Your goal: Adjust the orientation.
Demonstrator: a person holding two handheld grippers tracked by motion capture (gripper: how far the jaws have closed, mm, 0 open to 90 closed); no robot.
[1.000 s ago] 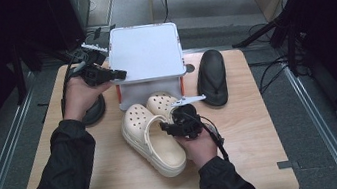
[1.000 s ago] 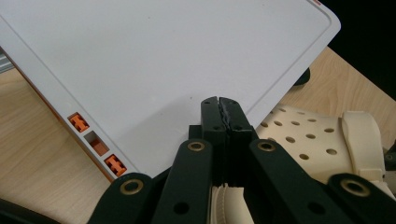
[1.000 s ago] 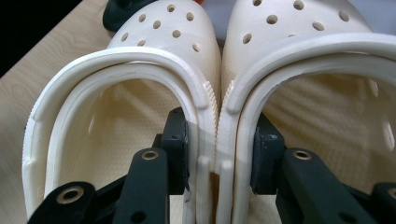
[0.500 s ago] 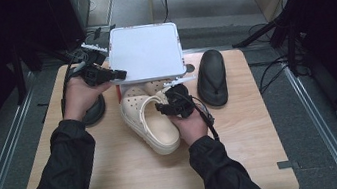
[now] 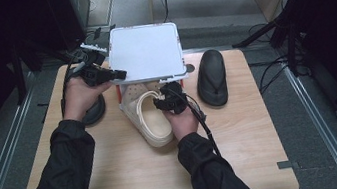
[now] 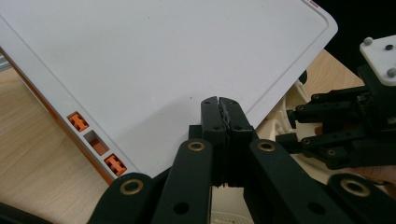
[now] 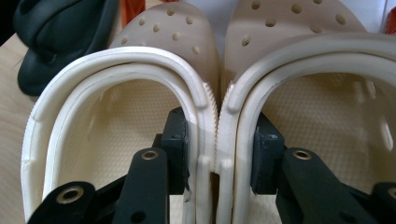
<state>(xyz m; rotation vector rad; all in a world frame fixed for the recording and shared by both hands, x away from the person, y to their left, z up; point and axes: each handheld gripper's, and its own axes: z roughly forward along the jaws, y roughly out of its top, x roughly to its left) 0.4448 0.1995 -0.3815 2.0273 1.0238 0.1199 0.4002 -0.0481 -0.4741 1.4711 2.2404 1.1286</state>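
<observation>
Right claw (image 7: 212, 161) around 2 cream perforated clogs (image 7: 187, 56), side by side.

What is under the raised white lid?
Under the white lid, held up by the left gripper, the toes of the cream clogs reach into the box, pinched together by the right gripper. The lid hides the rest of the box's inside.

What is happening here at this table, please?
A person works with two claws. The left claw is shut on the white lid of a storage box, holding it tilted up. The right claw pinches a pair of cream clogs by their touching inner walls, toes under the lid. A black sandal lies beside them on the table.
</observation>
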